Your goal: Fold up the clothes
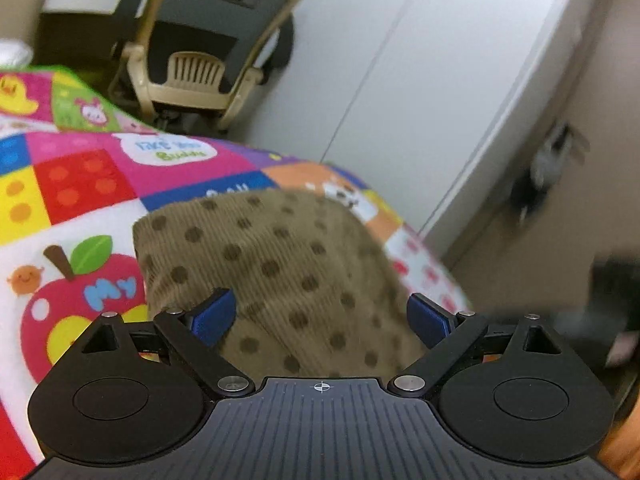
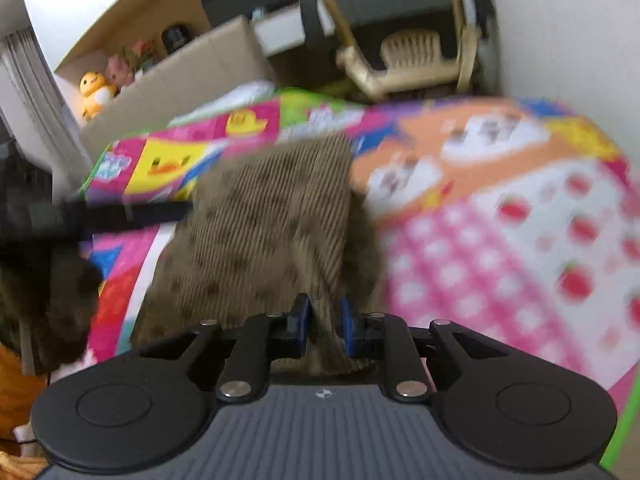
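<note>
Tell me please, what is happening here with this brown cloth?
A person works with two handheld grippers on a brown dotted corduroy garment that lies on a colourful play mat. The right gripper is shut on a bunched edge of the cloth. The left gripper is open above the garment, gripping nothing. The right wrist view is blurred.

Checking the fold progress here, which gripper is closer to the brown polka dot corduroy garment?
Right. The right gripper is pinched onto a fold of the brown dotted corduroy garment, touching it. The left gripper is open, its fingers spread either side of the garment without gripping it.
</note>
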The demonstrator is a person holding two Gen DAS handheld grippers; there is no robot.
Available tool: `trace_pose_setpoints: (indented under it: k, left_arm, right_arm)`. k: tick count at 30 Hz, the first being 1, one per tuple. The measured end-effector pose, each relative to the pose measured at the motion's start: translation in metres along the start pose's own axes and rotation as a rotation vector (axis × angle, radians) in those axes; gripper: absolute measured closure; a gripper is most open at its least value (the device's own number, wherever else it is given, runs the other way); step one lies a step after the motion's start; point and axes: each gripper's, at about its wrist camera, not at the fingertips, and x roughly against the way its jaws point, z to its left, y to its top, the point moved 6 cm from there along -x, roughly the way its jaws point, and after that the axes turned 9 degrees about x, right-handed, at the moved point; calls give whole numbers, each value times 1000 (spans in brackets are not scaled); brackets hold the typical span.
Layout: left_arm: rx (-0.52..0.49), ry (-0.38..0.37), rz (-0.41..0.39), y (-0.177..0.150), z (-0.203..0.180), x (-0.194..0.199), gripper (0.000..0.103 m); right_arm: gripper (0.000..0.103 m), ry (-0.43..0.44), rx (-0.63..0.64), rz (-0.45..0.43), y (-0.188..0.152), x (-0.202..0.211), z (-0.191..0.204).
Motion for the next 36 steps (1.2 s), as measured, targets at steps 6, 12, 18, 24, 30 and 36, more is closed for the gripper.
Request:
trace_pose_setpoints:
  k: [6,12,18,24,30,36]
  left_arm:
    - [-57,58,16,-12,-2,-2,8]
    - [-92,104,17,-17,-5,4,7]
    - [-81,86,24,-15,0,16,6]
    - [-12,118,-47,7,14,24,6]
    - [36,273,-34,23,45,3,6]
    - [45,294,-12,19,58,-4,4]
  right_arm:
    - [45,30,100,-150,67,-16,22]
    - [44,24,176,-88,80,-73,33]
    - [38,-36,207,38,64,-122,26]
    - [37,-116,263,48,39,-96,20]
    - [35,-167,271,24,19,-83,20]
    - [35,-130,284,-35,19,-49,37]
